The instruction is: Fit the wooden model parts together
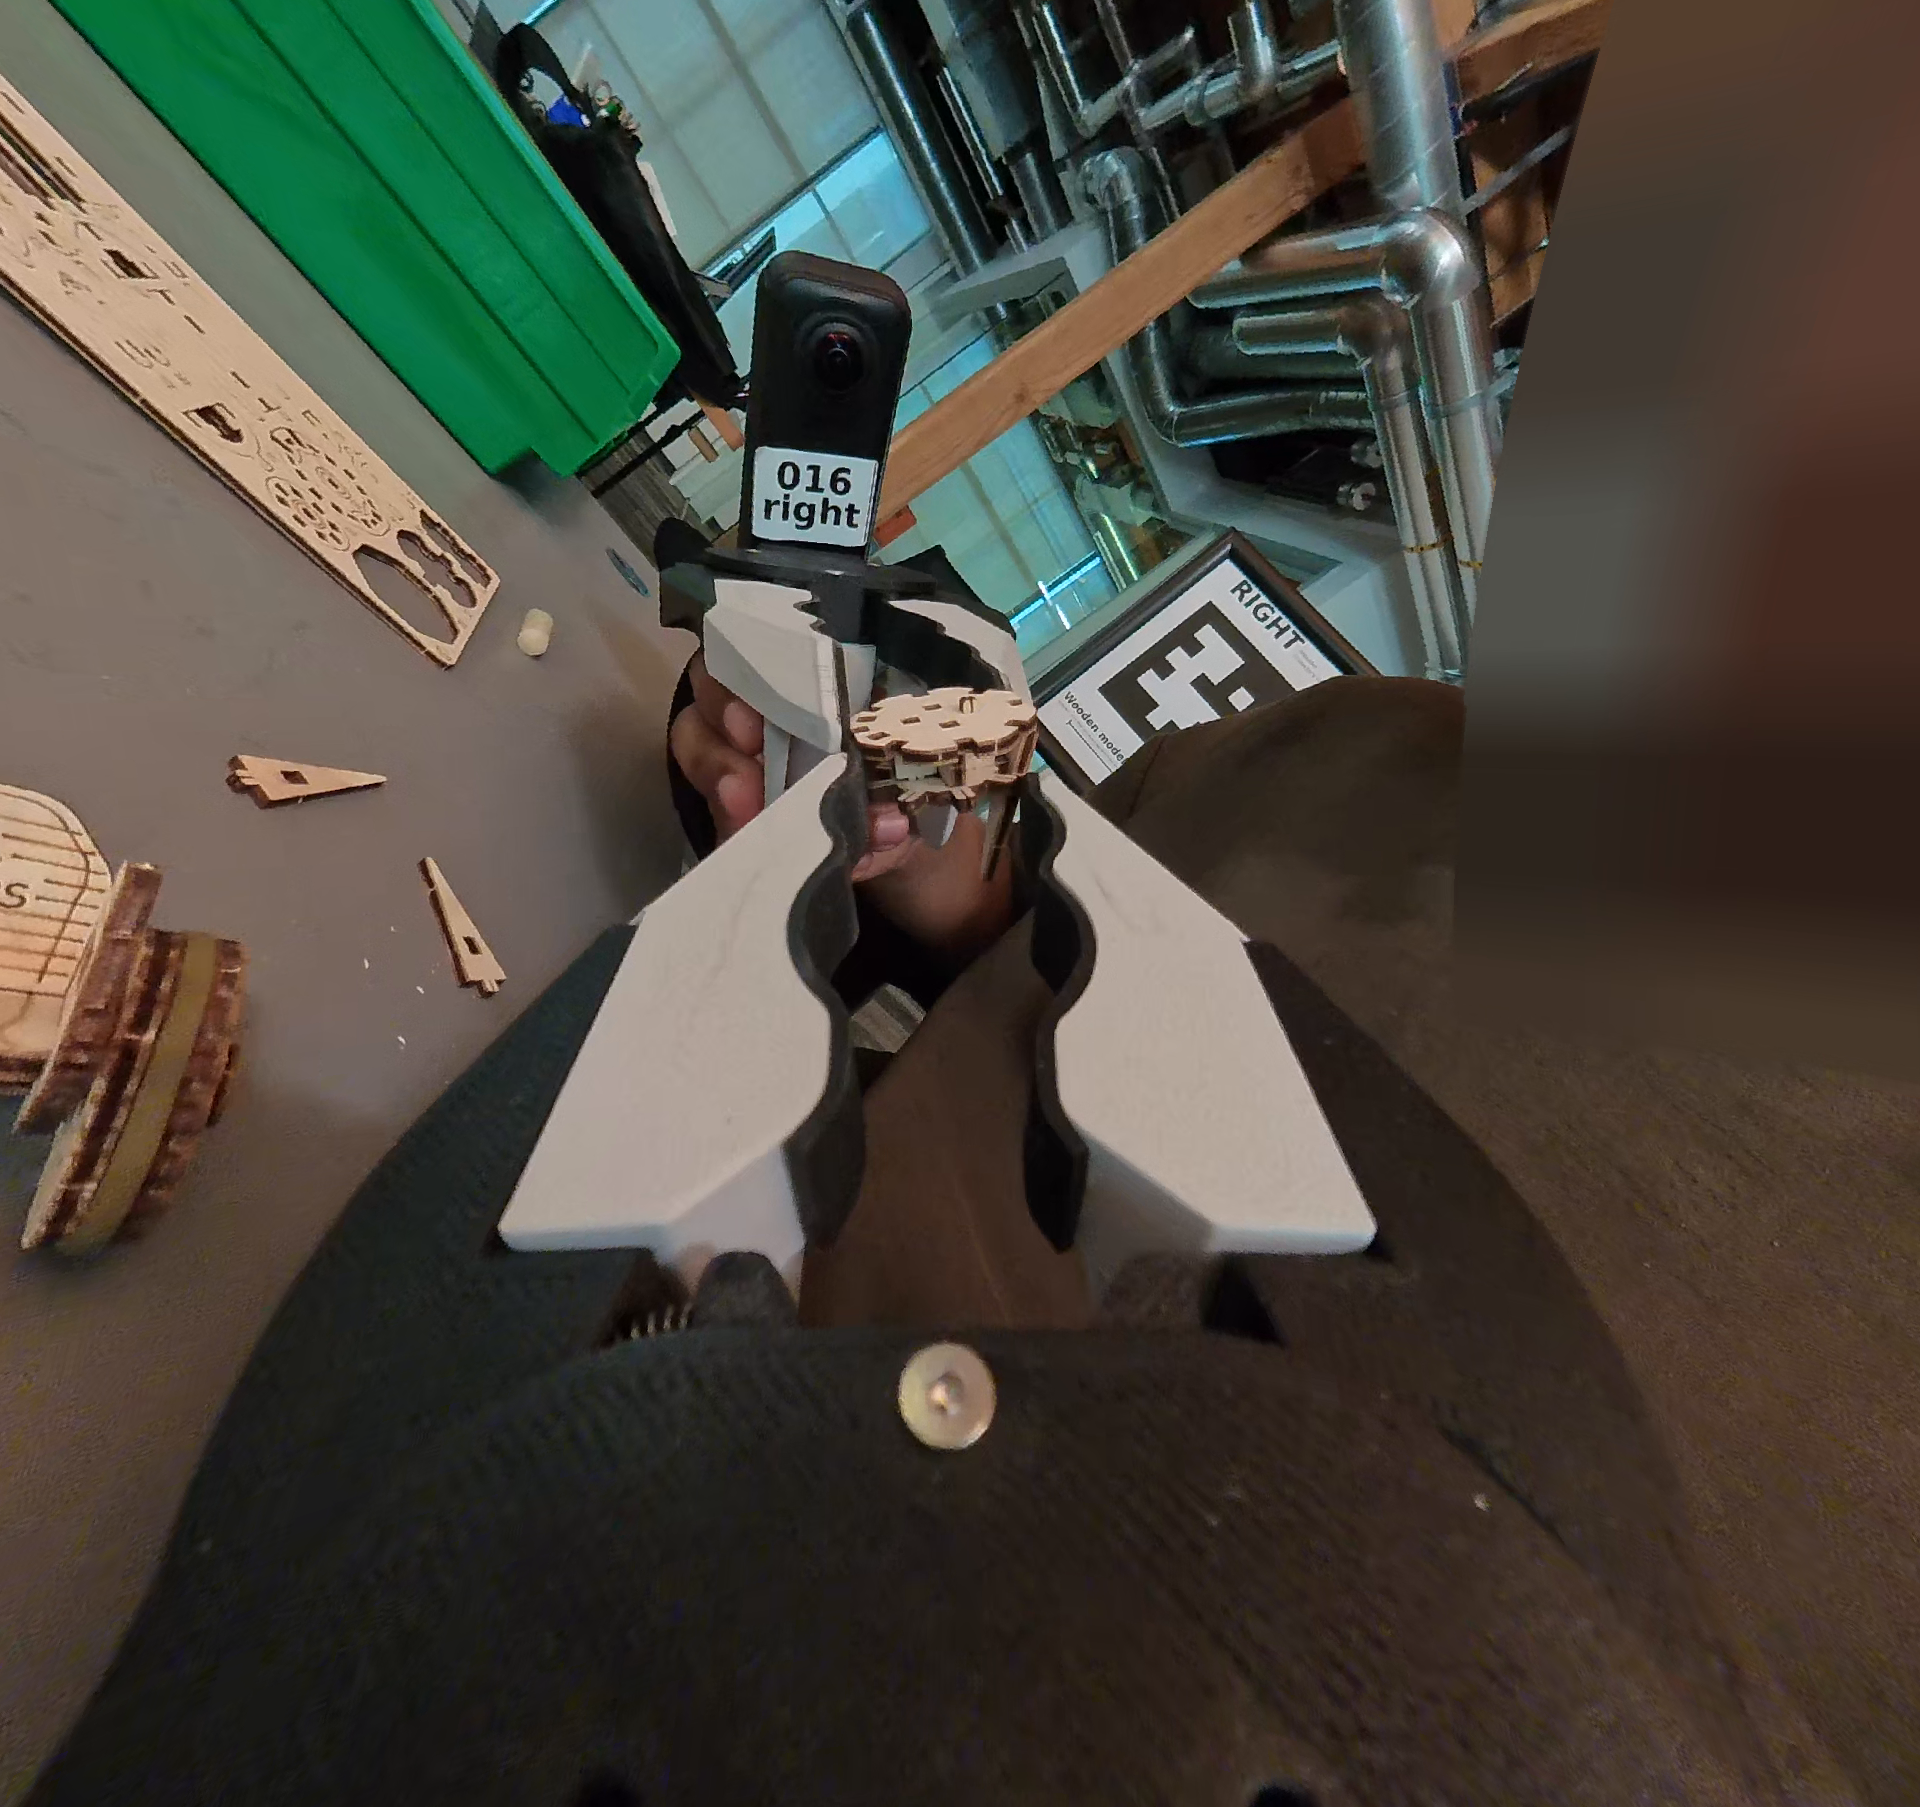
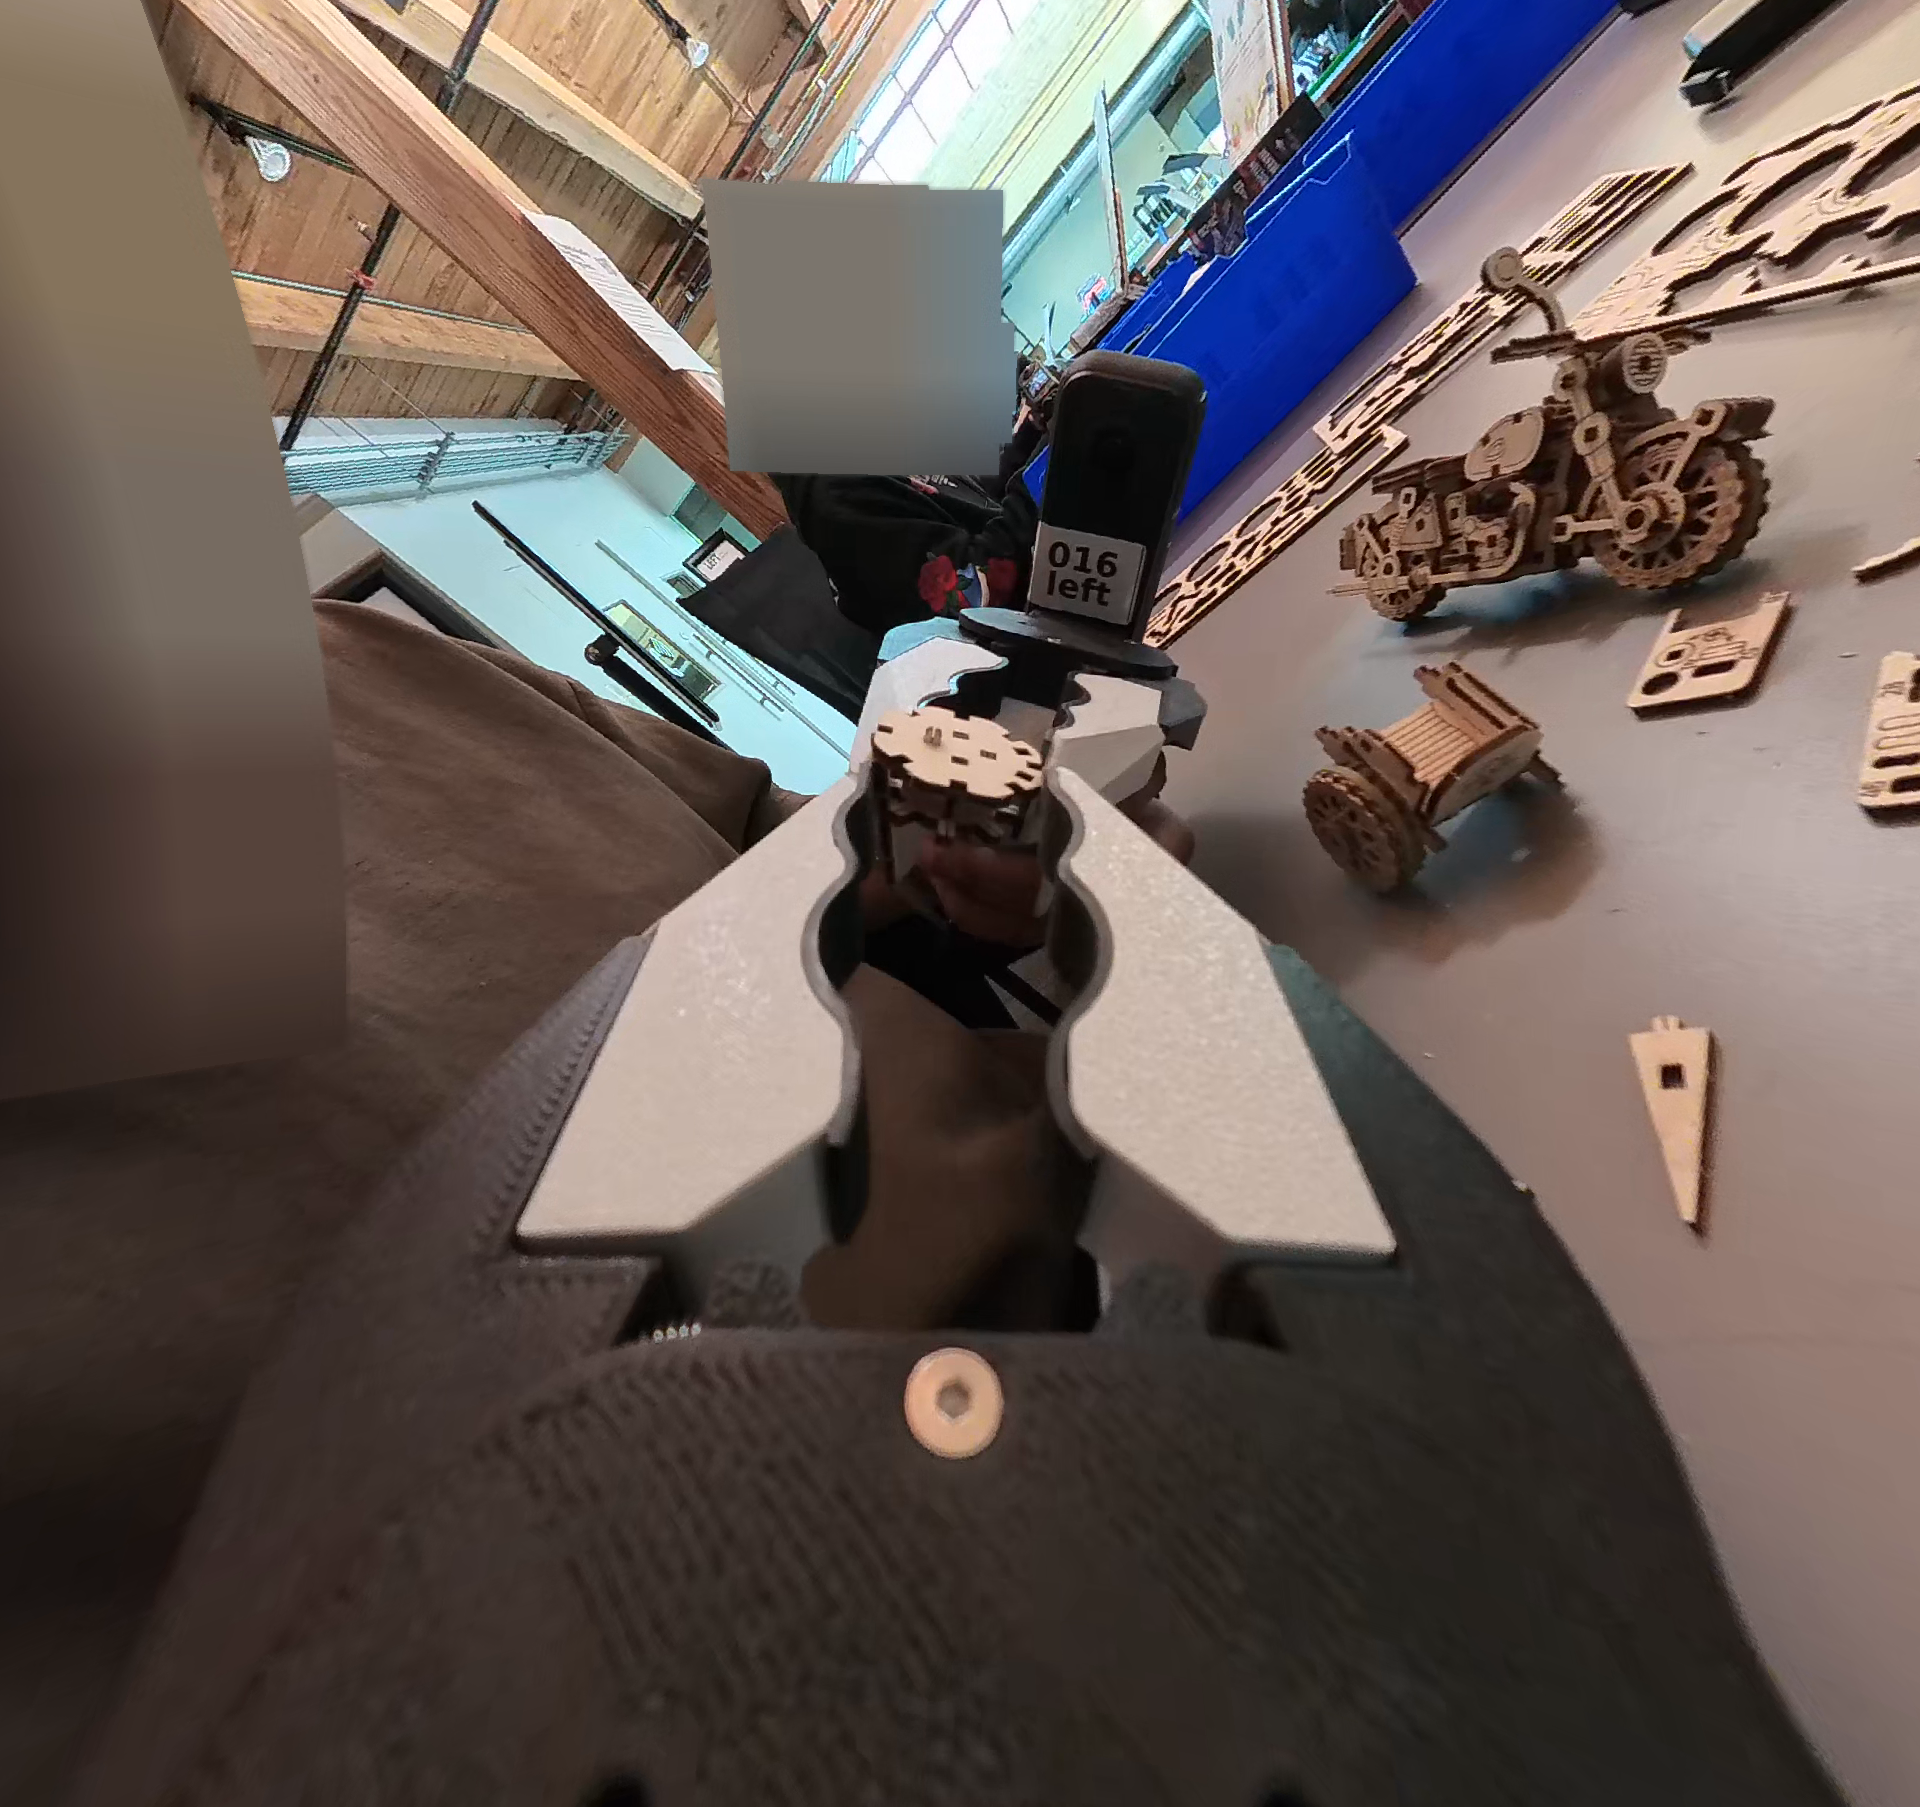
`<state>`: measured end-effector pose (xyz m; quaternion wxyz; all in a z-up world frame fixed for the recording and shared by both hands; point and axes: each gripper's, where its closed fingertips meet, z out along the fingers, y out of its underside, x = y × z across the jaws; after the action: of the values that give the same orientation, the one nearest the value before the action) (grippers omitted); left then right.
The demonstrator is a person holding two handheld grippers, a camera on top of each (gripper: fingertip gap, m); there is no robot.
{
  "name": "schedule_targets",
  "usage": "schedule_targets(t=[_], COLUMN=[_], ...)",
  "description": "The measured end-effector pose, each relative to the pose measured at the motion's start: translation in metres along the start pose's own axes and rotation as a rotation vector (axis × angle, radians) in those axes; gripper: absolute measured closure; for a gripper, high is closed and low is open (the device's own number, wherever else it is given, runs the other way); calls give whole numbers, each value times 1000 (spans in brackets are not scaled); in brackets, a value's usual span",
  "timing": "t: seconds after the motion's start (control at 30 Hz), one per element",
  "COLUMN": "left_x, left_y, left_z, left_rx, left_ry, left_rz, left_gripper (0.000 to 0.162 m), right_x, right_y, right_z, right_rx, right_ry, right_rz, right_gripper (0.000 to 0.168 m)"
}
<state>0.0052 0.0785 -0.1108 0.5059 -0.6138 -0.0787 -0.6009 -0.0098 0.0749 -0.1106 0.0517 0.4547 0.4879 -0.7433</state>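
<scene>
The wooden sub-assembly [image 1: 940, 741], a small stack of toothed discs with a peg poking through its top face, is held in the air off the grey worktop [image 1: 208, 718], by the edge nearest the person. The left gripper [image 1: 935, 807] has its 2 fingers drawn in against the lower part of the stack, and the right gripper [image 2: 956, 807] pinches it from the opposite side. Both look clamped on it rather than spread, though the actual contact is partly hidden.

To seat the layers well, I would keep one gripper as a fixed anchor and let the other squeeze square to the disc faces. The peg should stay in line with its holes (thin laser-cut tabs snap if twisted). Pressure ought to build slowly.

2 spare wedge pieces [image 1: 301, 778] [image 1: 462, 926] lie toward the worktop's near edge. A cut-out parts sheet [image 1: 208, 407] lies further in, beside a green bin [image 1: 364, 147] at the far edge.

In the right wrist view a finished motorcycle model [image 2: 1558, 500] and a small wheeled cart [image 2: 1423, 770] stand mid-worktop.

For writing, each gripper's camera carries a white printed sticker [image 1: 812, 495] [image 2: 1086, 573]. A framed card [image 1: 1205, 677] with a black-and-white marker pattern bears print.
</scene>
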Motion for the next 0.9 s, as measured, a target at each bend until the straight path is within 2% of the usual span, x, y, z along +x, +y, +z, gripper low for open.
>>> schedule_targets(t=[0.53,0.9], left_x=[-3,-6], left_y=[-6,-1], left_z=[0,3], left_rx=[34,-6], left_ry=[-39,-133], left_rz=[30,157], left_gripper=[134,136], right_x=[3,5], right_y=[-5,-5], right_z=[-1,-1], right_rx=[23,45], right_ry=[35,15], right_rz=[-19,58], right_gripper=[139,139])
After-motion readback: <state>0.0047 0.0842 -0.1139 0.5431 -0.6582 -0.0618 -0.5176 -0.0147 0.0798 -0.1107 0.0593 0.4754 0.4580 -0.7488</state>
